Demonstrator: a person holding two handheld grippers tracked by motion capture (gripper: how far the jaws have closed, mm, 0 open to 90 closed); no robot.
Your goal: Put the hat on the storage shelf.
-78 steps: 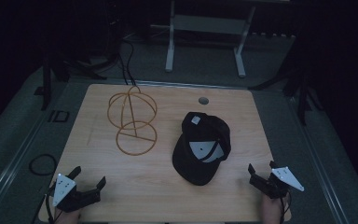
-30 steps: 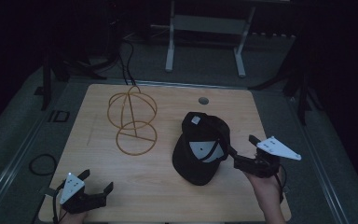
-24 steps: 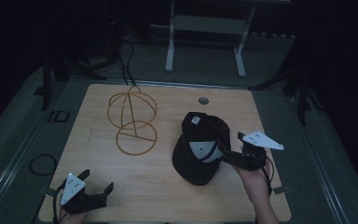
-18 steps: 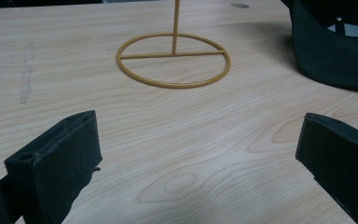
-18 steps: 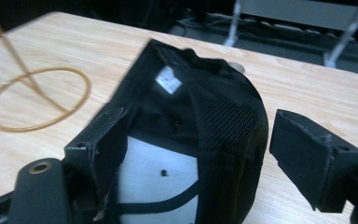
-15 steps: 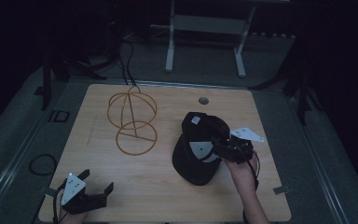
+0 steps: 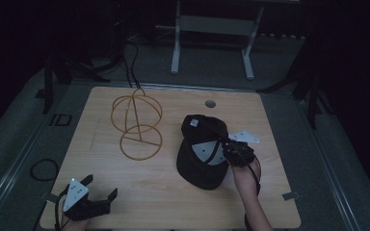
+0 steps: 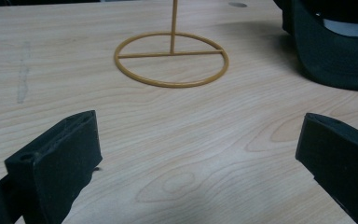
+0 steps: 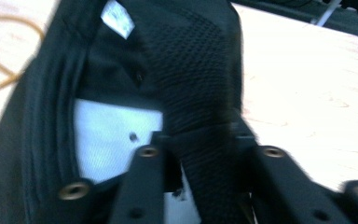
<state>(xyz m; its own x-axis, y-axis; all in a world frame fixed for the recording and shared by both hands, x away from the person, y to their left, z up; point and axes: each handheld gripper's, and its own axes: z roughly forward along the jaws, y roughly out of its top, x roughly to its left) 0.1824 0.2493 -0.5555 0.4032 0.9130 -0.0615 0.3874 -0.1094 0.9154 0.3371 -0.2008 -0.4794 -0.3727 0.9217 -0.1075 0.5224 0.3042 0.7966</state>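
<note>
High view: the right claw (image 7: 232, 150) sits at the right edge of a black cap (image 7: 200, 153) that lies upside down on the wooden surface (image 7: 168, 192), its pale inner lining and a small white label facing up. The claw's jaws are at the cap's rim, and the person's right hand (image 7: 243, 174) comes up behind it from the near edge. Left of this claw, beyond the cap, stands a yellow wire stand (image 7: 136, 126) — a ring base with a rounded cage above — clear of the cap. Farther out from the claw, past the cap, a small round hole (image 7: 210, 103) sits in the surface. The left claw (image 7: 102, 193) rests at the near left corner, well apart from everything, jaws spread. The room around is dark, with a white metal frame (image 7: 212, 33) and cables on the floor beyond the surface.

Left gripper view: the 2 black jaws of the left claw (image 8: 196, 158) stand wide apart with bare wood grain between them. Straight ahead lies the stand's ring base (image 8: 171, 59) with its upright post; ahead to the right is the cap's dark edge (image 8: 335, 56).

Right gripper view: the right claw (image 9: 200, 144) is closed on the cap's black mesh wall (image 9: 191, 79) — a fold of fabric is pinched between the jaws. The white lining is to its left and the label is ahead on the left.
</note>
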